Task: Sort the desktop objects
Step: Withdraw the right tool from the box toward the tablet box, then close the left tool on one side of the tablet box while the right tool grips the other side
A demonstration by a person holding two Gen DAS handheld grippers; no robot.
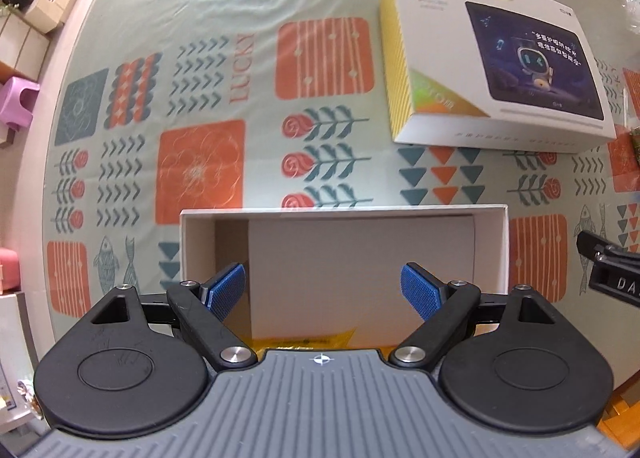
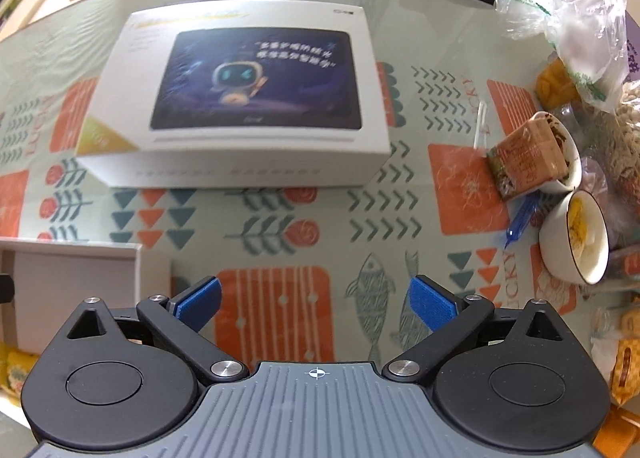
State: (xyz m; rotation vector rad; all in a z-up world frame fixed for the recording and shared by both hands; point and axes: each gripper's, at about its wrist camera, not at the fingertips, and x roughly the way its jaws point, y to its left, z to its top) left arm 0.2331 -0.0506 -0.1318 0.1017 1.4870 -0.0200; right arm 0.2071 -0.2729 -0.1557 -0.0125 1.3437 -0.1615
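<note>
An open white box point(image 1: 344, 218) sits near the table's front edge; a yellow packet point(image 1: 308, 339) lies in it close to me. My left gripper point(image 1: 323, 288) hovers over this box, open and empty. The box's corner shows in the right wrist view point(image 2: 132, 254) at the left. My right gripper point(image 2: 316, 304) is open and empty over the patterned tablecloth, to the right of the box. A brown snack packet point(image 2: 528, 156) leans on a white bowl point(image 2: 570, 174) at the right. The right gripper's body shows at the right edge of the left wrist view point(image 1: 612, 274).
A white tablet carton point(image 2: 240, 98) lies flat behind the open box, also in the left wrist view point(image 1: 500, 54). A second bowl point(image 2: 576, 242) with yellow food, a blue wrapper point(image 2: 520, 222), plastic bags point(image 2: 576, 22) and snacks crowd the right side. A purple stool point(image 1: 18, 102) stands off the table.
</note>
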